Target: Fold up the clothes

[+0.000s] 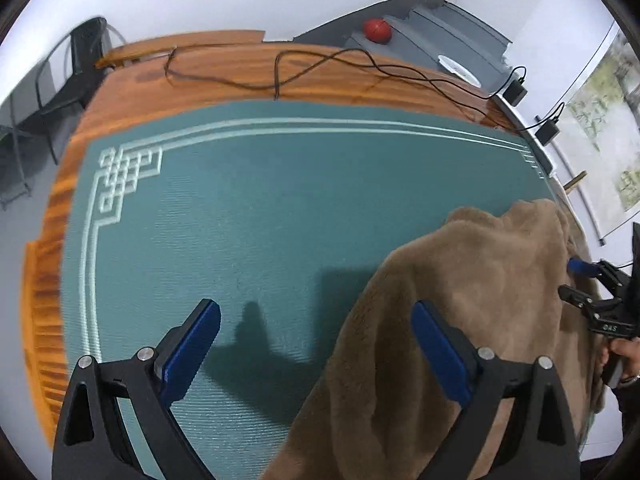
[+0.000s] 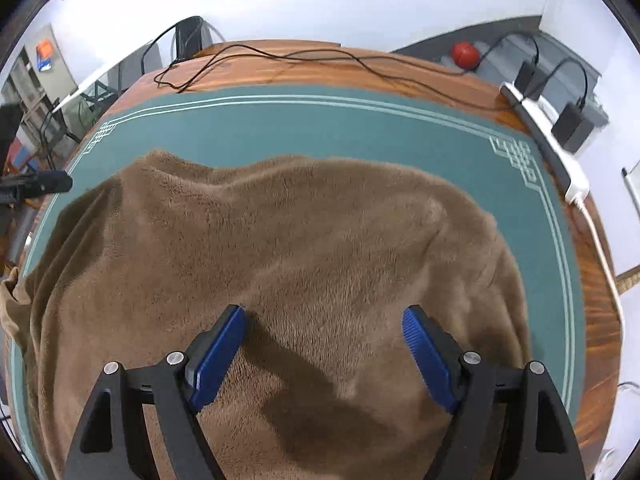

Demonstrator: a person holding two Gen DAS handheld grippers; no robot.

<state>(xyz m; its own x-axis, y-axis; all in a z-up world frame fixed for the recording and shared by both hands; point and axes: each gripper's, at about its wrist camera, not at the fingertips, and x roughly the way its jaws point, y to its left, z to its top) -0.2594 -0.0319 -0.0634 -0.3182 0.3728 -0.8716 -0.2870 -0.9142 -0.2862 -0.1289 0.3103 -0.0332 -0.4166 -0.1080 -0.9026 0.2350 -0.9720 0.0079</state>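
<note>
Now the brown fleece garment (image 2: 280,248) lies spread on the green mat (image 2: 320,120). Both the left gripper (image 1: 316,340) and the right gripper (image 2: 324,344) hover above it with jaws released, holding nothing. Probably the next move is grasping an edge, perhaps at nine o'clock.

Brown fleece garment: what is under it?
The brown fleece garment lies on the green mat, which rests on the wooden table. Anything beneath the fleece itself is covered.
</note>
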